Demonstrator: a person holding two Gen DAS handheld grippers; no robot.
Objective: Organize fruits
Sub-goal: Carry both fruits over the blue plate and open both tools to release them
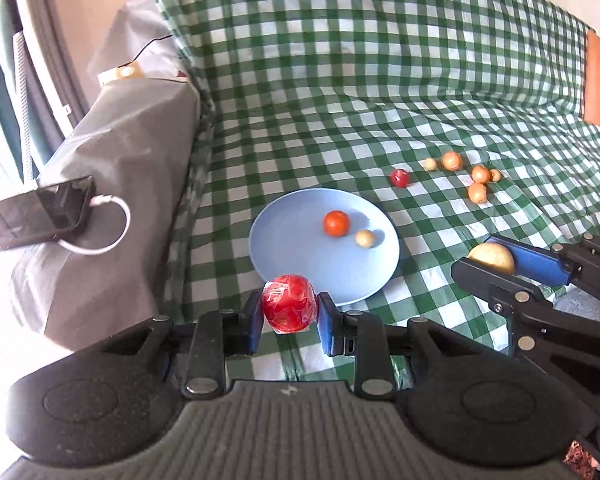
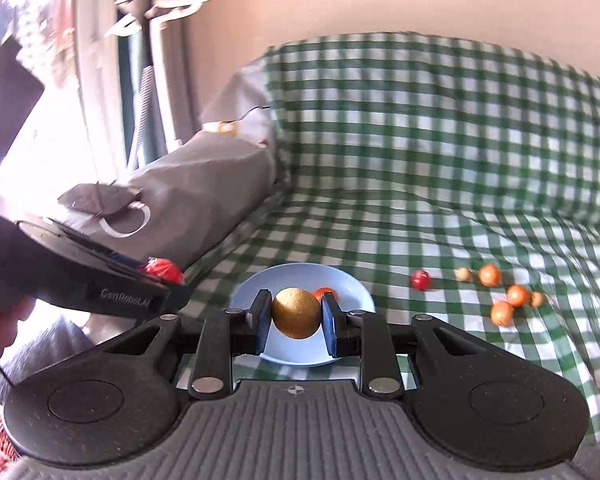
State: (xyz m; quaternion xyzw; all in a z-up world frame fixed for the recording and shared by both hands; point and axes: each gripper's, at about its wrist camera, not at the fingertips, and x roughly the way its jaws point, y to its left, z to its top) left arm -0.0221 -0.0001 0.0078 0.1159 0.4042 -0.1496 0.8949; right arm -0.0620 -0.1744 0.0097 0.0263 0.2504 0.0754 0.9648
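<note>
On the wrinkled green-and-white checked cloth (image 1: 380,80) we count one round pale-blue plate (image 1: 300,264) carrying two fruits: a glossy orange-red tomato (image 1: 336,223) and a small beige ball (image 1: 365,238). Far right lie six loose round fruits, three orange. Our left gripper (image 1: 290,309) clamps a plastic-wrapped red tomato (image 1: 289,303) at the plate's near rim; our right gripper (image 2: 296,318) pinches a matte yellow-brown fruit (image 2: 296,313), its long axis roughly upright, over the plate.
</note>
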